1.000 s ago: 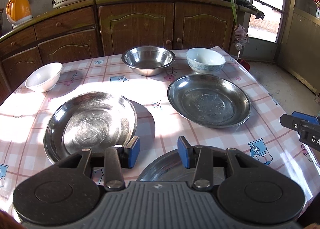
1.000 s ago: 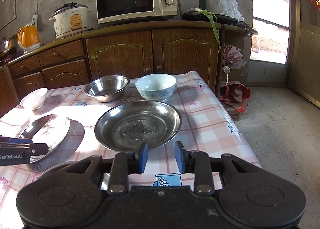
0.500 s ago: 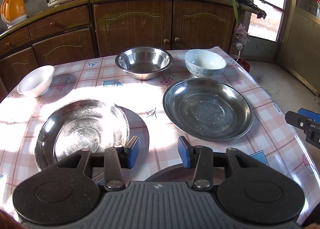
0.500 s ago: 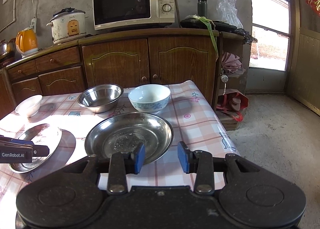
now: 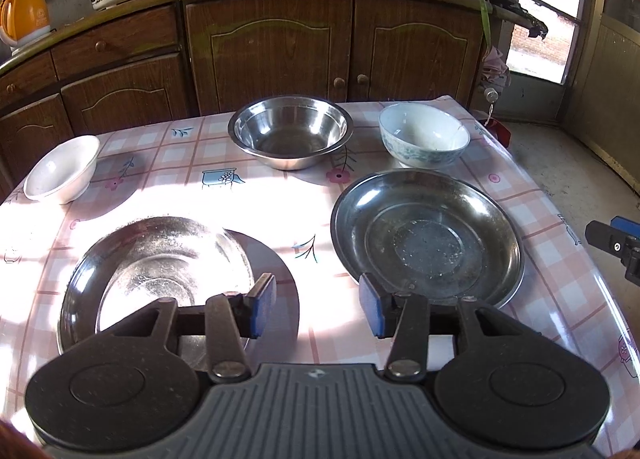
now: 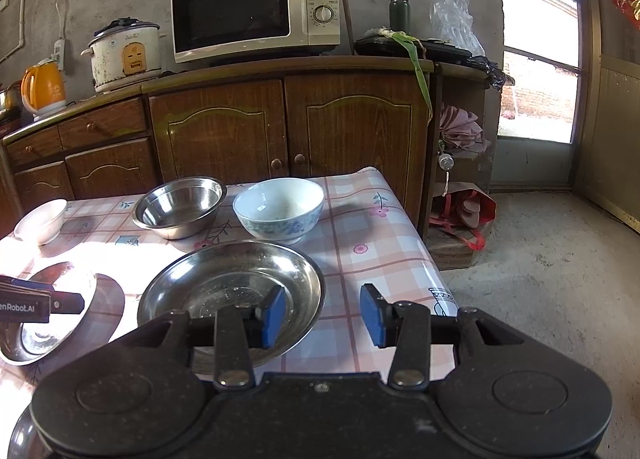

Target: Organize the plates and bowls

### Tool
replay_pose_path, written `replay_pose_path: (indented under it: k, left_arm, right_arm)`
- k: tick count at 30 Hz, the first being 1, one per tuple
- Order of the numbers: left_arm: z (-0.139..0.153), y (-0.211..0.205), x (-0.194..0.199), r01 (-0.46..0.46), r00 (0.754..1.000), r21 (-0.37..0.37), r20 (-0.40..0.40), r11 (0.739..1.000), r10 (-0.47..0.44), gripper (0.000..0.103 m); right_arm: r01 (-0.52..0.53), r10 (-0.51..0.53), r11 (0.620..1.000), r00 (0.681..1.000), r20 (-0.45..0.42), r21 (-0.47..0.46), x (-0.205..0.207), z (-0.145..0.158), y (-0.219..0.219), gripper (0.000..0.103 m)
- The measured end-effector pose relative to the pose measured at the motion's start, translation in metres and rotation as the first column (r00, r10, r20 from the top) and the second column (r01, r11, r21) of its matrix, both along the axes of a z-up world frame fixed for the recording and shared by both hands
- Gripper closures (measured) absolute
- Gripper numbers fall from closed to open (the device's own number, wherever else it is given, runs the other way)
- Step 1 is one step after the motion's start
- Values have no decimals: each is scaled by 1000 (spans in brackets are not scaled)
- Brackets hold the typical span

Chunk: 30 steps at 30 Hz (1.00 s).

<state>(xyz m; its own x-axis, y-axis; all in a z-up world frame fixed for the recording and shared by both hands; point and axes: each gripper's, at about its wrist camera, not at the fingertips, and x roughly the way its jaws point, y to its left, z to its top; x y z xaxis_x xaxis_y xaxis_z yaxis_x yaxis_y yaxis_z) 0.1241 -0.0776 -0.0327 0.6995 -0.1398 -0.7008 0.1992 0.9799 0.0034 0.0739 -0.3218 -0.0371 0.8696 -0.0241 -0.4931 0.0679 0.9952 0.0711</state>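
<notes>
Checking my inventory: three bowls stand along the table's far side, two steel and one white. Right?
Not quite. The left wrist view shows one steel bowl, in the middle; the white bowl and the blue-patterned bowl flank it. Three along the far side is right.

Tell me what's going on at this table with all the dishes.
A person holds a two-finger gripper in each hand over a checked tablecloth. Neither holds anything: the left gripper and the right gripper have just been opening, with nothing between the pads. Laid out separately are two shallow steel plates, one in sunlight and one in shade, a deep steel bowl, a blue-patterned ceramic bowl and a small white bowl. Nothing is stacked yet.
</notes>
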Motion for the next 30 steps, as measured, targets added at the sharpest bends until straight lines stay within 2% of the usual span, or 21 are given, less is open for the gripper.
replay_pose_path:
  k: [27,30]
  left_arm:
    - [-42,-30,89,7,995,43,-99,999,-3,54]
    - [-48,-34,97,9,994,47,-110,999,-4,53]
  right_arm:
    - [-23,30,997,995,-100,75,88,-52,-29,48]
    - [-21,31,995,994,-106,99,94,-55,-33,41]
